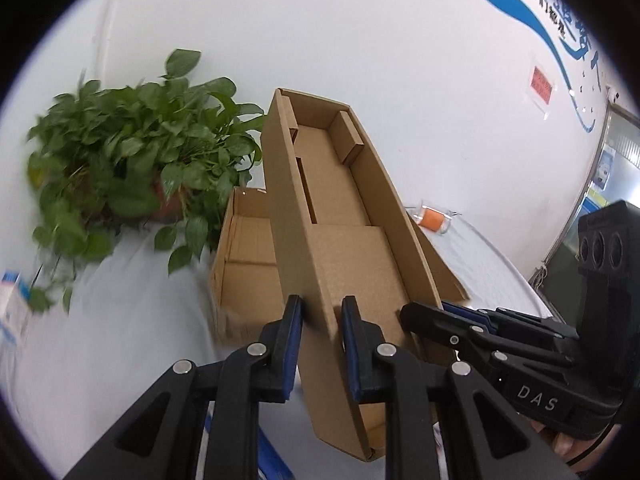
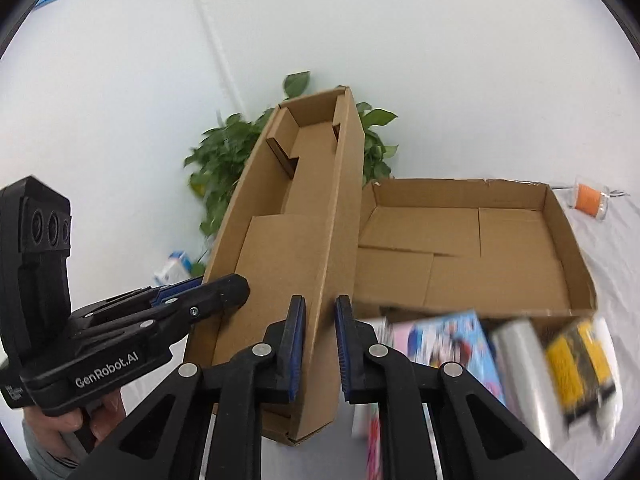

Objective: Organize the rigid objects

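We hold the narrow tray (image 1: 336, 216) off the table with both grippers. Our left gripper (image 1: 322, 320) is pinched shut on its left side wall, and our right gripper (image 2: 320, 320) is pinched shut on its right side wall, both near the end closest to us. The tray's long axis runs away from us toward 12 o'clock, tilted, with the far end higher. The wide tray (image 2: 472, 248) rests on the table at 2 o'clock from our right gripper, so the right hand is nearer to it. Blurred packets (image 2: 576, 360) lie at 4 o'clock. A plant (image 1: 132, 164) stands at 10 o'clock from our left gripper.
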A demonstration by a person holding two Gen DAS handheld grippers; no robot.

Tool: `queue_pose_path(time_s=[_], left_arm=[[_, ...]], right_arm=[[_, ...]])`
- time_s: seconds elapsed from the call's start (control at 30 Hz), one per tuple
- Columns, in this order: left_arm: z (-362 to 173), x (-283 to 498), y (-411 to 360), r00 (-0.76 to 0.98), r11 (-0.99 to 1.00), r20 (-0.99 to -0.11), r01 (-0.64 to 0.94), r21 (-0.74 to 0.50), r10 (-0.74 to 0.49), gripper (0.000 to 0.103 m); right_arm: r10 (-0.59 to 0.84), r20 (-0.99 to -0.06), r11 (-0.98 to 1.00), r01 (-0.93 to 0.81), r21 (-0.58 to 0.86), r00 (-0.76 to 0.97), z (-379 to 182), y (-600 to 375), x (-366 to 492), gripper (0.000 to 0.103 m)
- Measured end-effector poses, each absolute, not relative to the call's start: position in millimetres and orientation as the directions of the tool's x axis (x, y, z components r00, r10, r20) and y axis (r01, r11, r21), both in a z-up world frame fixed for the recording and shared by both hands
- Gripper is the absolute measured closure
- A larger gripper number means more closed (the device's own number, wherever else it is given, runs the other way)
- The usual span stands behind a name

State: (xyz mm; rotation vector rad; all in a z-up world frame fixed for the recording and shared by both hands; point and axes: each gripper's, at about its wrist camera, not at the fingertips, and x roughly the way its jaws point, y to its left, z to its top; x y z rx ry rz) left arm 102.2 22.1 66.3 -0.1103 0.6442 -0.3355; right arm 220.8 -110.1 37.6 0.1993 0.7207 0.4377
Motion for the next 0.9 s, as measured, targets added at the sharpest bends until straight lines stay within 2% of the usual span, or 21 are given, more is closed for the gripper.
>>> queue_pose_path(time_s=[0.13, 0.37, 0.47, 0.6, 0.67, 0.73, 0.77, 0.8, 0.83, 0.87, 0.9], left_arm=[[54, 203, 25, 0.668, 0.924, -0.639, 0.268, -0.271, -0.381, 0.085], [-33, 330, 47, 0.518, 0.938, -0.784, 0.14, -0.317, -0.342, 0.088], [-50, 345, 55, 0.508, 0.938, -0.792, 0.119, -0.327, -0.34, 0.089], [-54, 345, 59, 0.516, 0.957, -0.807, 0.106, -0.272, -0.286, 0.089], [-53, 334, 63, 0.523, 0.958, -0.804, 0.11, -0.263, -0.281, 0.089], [-47, 321, 68, 0.556, 0.969, -0.795, 0.104, -0.225, -0.244, 0.089], [-43, 309, 71, 0.577, 0.975, -0.787, 0.094, -0.204, -0.22, 0.089], [-39, 301, 73, 0.588, 0.977, -0.781, 0.09, -0.196, -0.21, 0.087], [-34, 287, 74, 0.605, 0.976, -0.767, 0.098, -0.193, -0.213, 0.084], [-28, 272, 73, 0.624, 0.974, -0.749, 0.115, -0.195, -0.224, 0.067], [-22, 258, 71, 0.641, 0.973, -0.733, 0.126, -0.194, -0.229, 0.034]], right_arm=[[0.448, -0.678, 0.891, -0.226, 0.395, 0.582, 24, -112, 322, 0.09], [0.457, -0.823, 0.882, -0.05, 0.469, 0.336, -75, -89, 446, 0.09], [0.452, -0.844, 0.882, -0.007, 0.47, 0.29, -102, -75, 476, 0.09], [0.461, -0.854, 0.879, 0.01, 0.478, 0.24, -122, -64, 498, 0.089], [0.451, -0.865, 0.888, -0.01, 0.46, 0.222, -131, -57, 509, 0.085], [0.482, -0.854, 0.873, -0.026, 0.487, 0.194, -136, -57, 502, 0.075], [0.493, -0.848, 0.867, -0.035, 0.497, 0.193, -137, -56, 503, 0.074], [0.497, -0.842, 0.866, -0.057, 0.497, 0.212, -128, -61, 498, 0.069], [0.487, -0.836, 0.872, -0.084, 0.483, 0.253, -113, -71, 487, 0.057], [0.477, -0.828, 0.878, -0.104, 0.468, 0.296, -97, -82, 474, 0.049], [0.463, -0.816, 0.885, -0.124, 0.449, 0.347, -79, -97, 459, 0.034]])
